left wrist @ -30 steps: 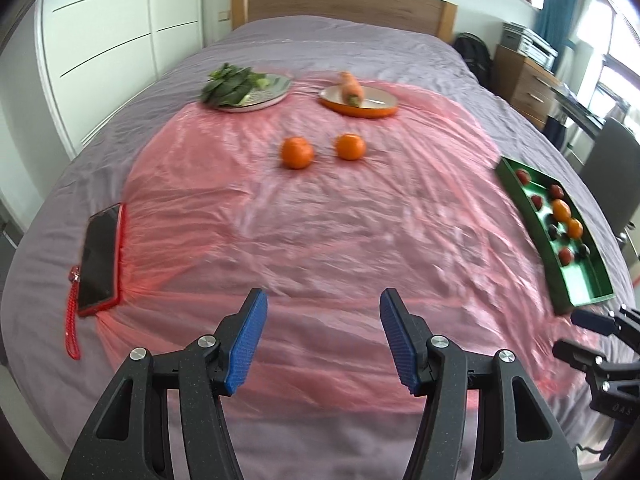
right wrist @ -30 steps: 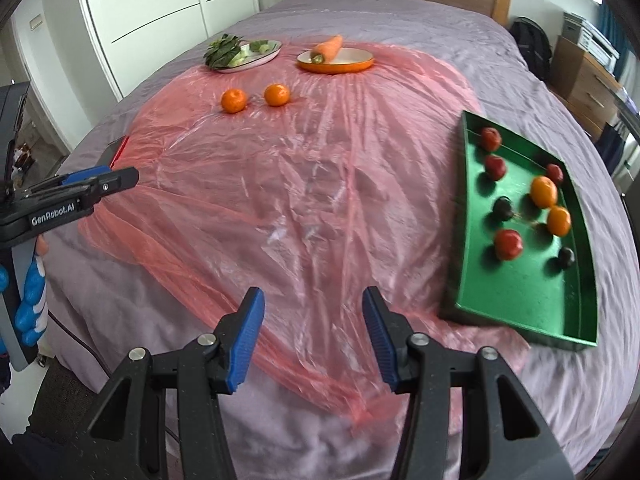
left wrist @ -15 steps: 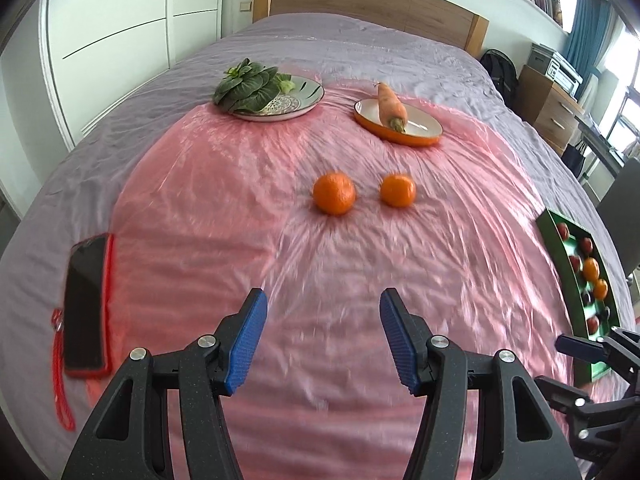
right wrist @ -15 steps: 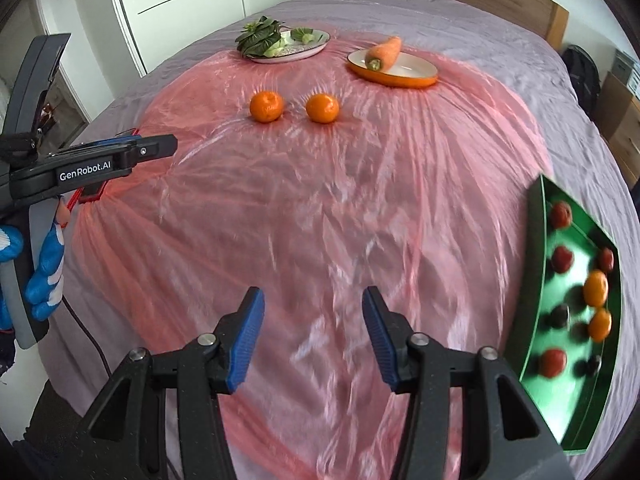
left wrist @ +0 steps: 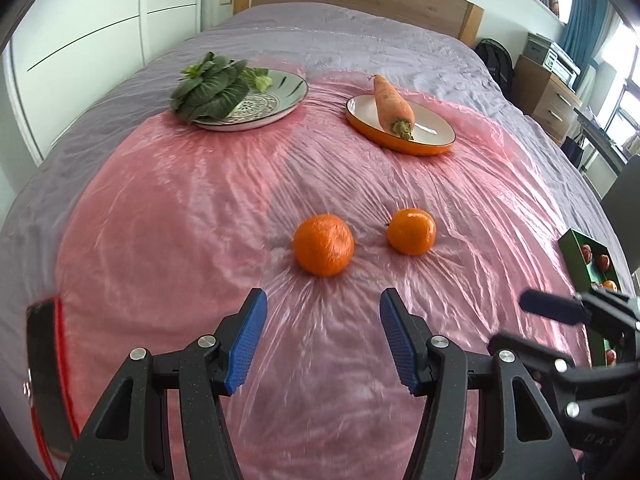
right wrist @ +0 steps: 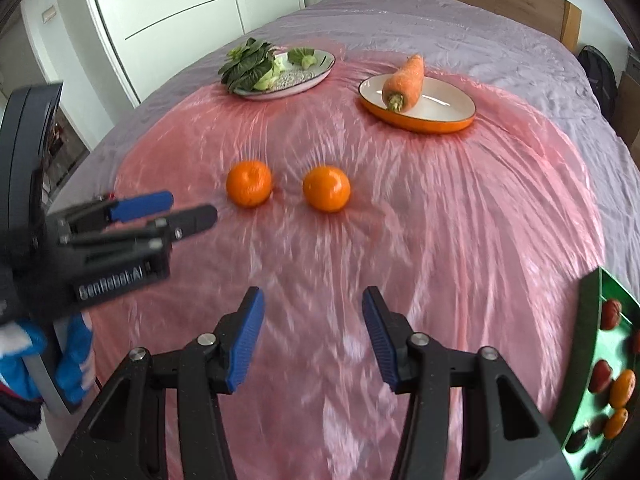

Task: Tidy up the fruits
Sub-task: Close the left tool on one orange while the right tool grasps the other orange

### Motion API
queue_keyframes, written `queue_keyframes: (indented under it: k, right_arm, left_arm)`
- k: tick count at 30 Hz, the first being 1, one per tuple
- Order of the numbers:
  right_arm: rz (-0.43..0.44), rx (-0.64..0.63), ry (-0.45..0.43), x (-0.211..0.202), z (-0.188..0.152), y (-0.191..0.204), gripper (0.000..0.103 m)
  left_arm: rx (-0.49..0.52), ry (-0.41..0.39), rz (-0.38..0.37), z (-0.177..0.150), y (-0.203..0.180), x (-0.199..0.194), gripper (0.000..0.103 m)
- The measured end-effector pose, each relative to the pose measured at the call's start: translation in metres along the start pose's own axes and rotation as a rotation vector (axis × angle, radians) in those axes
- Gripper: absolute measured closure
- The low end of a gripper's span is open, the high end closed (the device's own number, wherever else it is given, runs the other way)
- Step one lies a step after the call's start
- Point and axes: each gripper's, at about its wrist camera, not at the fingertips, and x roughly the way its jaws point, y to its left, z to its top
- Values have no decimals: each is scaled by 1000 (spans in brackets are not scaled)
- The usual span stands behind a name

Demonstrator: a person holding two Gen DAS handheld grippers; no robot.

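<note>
pink plastic sheeting point(left wrist: 192, 208) is lying crinkled over a grey-purple bed cover point(left wrist: 360, 36), and two oranges are sitting on it side by side, apart from each other. the left orange point(left wrist: 324, 245) is resting just ahead of the left gripper point(left wrist: 323, 338), whose blue pads are standing apart with nothing between them. the right orange point(left wrist: 412, 231) is sitting a little further up the sheet. the right gripper point(right wrist: 313, 338) is likewise hanging released and empty over bare plastic, well short of both fruits.

beyond the oranges, a patterned plate point(left wrist: 280, 96) is carrying leafy greens point(left wrist: 208, 86), and an orange-rimmed dish point(left wrist: 424, 132) is holding a carrot point(left wrist: 390, 104) whose tip is overhanging the far rim.

a green tray point(right wrist: 584, 360) is lying at the right edge of the bed, holding red fruits, small oranges and some dark fruits.

in the right wrist view the side of the left gripper is showing white lettering that is reading "GenRobot.AI", blurred. a blue-and-white gloved hand point(right wrist: 72, 360) is gripping its handle. a dark phone in a red case point(left wrist: 44, 368) is lying at the left edge of the sheet.
</note>
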Motion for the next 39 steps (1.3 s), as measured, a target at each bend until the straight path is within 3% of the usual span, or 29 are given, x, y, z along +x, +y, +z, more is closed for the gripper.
queue_keyframes:
  k: [9, 17, 27, 35, 39]
  right_arm:
    - [52, 63, -50, 39, 36, -11, 21]
    - [44, 75, -71, 69, 53, -21, 21]
    - [97, 76, -82, 89, 60, -33, 21]
    - [219, 108, -69, 100, 60, -41, 21]
    - [226, 77, -56, 104, 60, -35, 21]
  left_arm:
    - [9, 17, 3, 14, 3, 33, 50]
    - [-14, 15, 13, 18, 9, 52, 50]
    - [-7, 9, -9, 22, 13, 63, 51]
    - [22, 10, -22, 20, 8, 69, 51]
    - [25, 4, -21, 19, 7, 71, 51]
